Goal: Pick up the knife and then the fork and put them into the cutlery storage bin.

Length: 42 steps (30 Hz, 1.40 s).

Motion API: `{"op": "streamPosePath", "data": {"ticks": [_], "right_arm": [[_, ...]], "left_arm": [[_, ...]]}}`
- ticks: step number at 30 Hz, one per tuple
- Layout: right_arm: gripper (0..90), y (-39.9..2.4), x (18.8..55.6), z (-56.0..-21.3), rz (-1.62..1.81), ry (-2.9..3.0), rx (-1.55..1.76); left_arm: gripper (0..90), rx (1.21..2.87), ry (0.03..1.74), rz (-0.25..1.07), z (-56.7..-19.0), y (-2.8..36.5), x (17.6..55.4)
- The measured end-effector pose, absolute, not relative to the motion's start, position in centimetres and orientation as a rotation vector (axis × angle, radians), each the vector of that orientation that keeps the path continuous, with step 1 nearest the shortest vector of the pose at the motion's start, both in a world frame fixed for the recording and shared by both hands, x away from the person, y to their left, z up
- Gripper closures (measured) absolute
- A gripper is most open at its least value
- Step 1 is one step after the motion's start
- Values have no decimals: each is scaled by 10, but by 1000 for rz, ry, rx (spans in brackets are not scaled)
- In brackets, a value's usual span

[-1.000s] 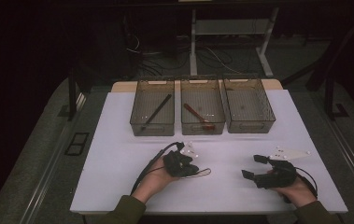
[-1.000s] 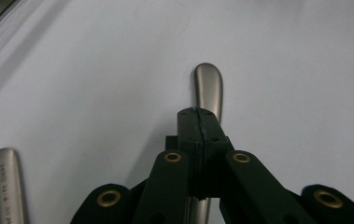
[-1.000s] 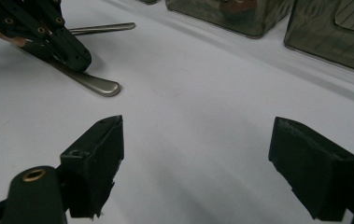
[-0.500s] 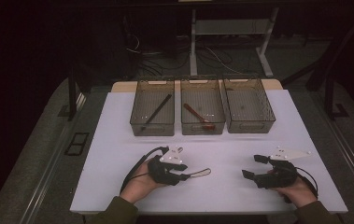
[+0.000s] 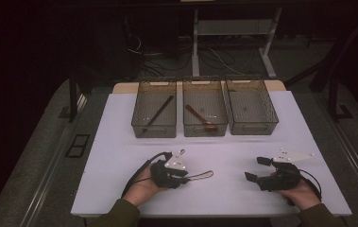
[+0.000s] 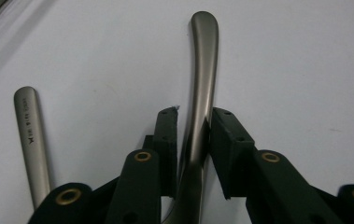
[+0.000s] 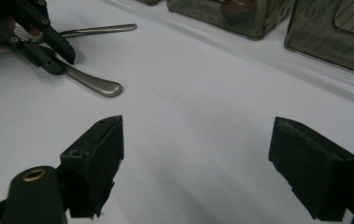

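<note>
My left hand-held gripper (image 6: 194, 128), jaws just closing, pinched one metal handle (image 6: 201, 84) lying on the table (image 6: 305, 56). I judged the slick, curved steel could slip or swing into the second handle (image 6: 31, 135) beside it. My right hand-held gripper (image 7: 198, 163) sat spread, empty.

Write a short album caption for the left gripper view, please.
Black fingers of the left gripper closing around a metal cutlery handle on a white table, a second handle alongside.
</note>
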State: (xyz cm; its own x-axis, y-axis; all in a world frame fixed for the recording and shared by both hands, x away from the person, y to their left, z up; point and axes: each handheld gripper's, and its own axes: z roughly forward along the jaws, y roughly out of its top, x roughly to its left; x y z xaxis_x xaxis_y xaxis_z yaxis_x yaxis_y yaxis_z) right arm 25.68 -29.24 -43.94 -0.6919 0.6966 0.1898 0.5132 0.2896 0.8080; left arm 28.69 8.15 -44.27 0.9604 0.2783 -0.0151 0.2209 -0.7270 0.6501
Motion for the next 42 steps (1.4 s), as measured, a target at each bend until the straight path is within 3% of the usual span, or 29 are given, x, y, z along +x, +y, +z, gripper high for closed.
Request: {"op": "streamPosePath", "data": {"ticks": [6, 27, 42], "right_arm": [[183, -292, 257, -439, 1363, 2357, 1112], [148, -292, 257, -422, 1350, 2465, 1005], [172, -243, 266, -395, 1328, 2671, 644]], "left_arm": [[791, 2412, 351, 107, -443, 80, 285], [794, 2381, 323, 58, -428, 73, 280], [794, 2343, 190, 20, -407, 56, 272]]}}
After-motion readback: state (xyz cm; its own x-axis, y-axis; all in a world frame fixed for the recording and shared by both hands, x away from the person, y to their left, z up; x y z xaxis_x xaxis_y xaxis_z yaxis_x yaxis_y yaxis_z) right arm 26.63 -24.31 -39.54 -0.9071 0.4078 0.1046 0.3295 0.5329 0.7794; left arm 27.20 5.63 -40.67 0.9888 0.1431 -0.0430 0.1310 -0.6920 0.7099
